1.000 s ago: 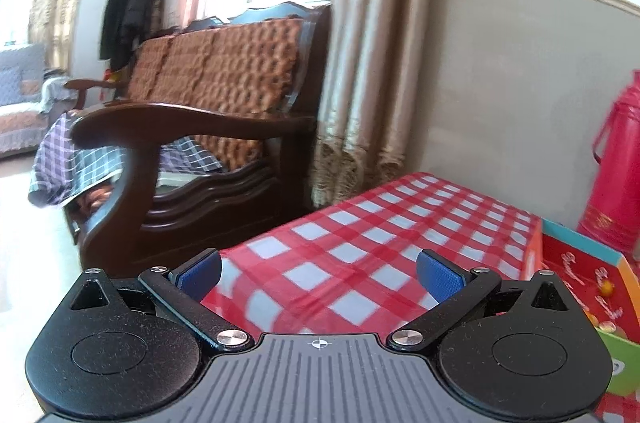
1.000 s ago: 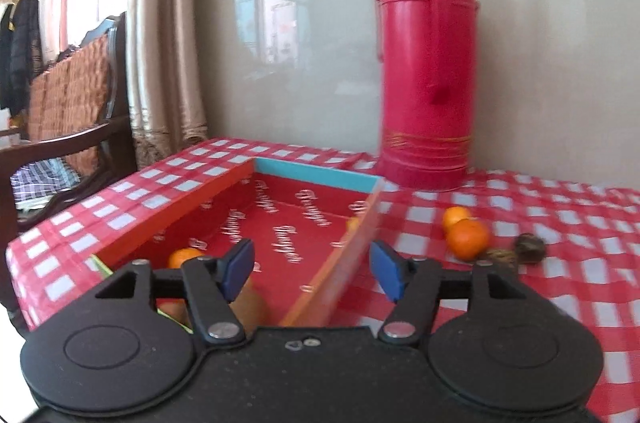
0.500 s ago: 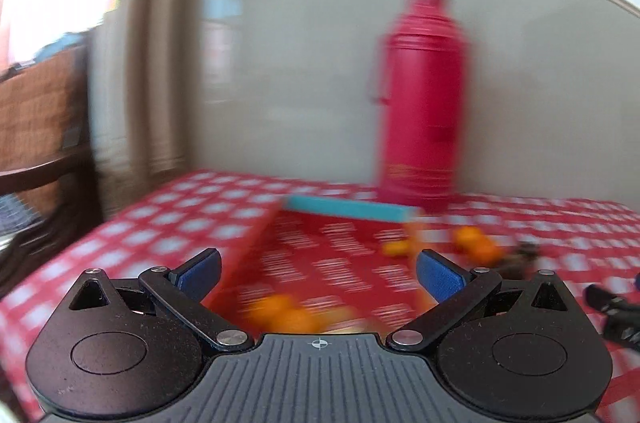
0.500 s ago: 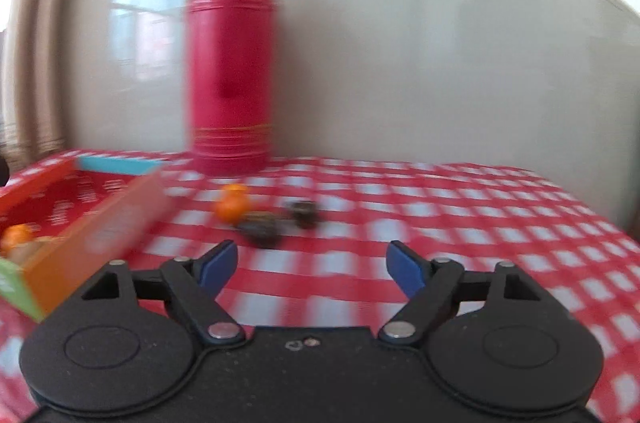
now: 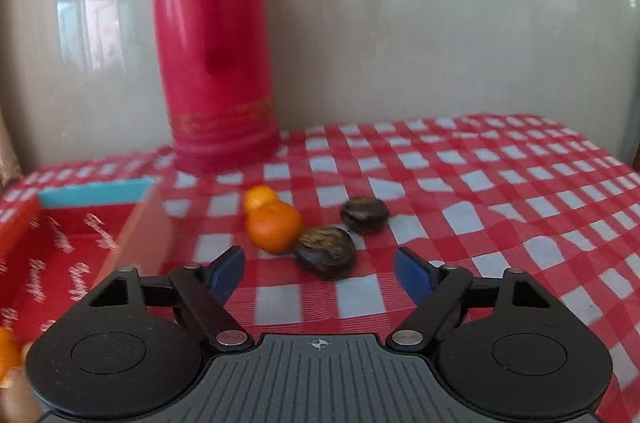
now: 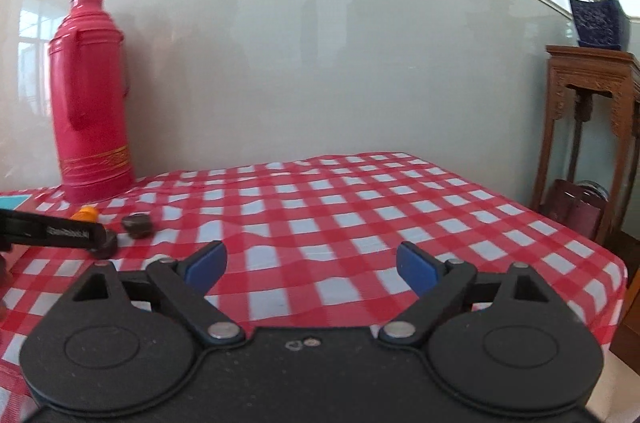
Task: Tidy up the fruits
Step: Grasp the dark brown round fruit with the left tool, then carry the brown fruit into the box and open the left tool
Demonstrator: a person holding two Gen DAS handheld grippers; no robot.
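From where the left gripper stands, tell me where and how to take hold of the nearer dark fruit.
Grip the nearer dark fruit across its rounded middle, coming from the front, slightly above. It lies low on the checked cloth, its left side close against the larger orange, so I would put one pad in front and one behind, not left and right. The left gripper has open, empty jaws that have just been closing.

White script printed inside red box (image 5: 60,243), too blurred to read

I see a red thermos (image 6: 90,99) upright at the back of the checked counter (image 6: 360,207), against the wall. Off to the right stands a carved wooden stand (image 6: 592,127) bearing a potted plant (image 6: 596,11) (blue pot).
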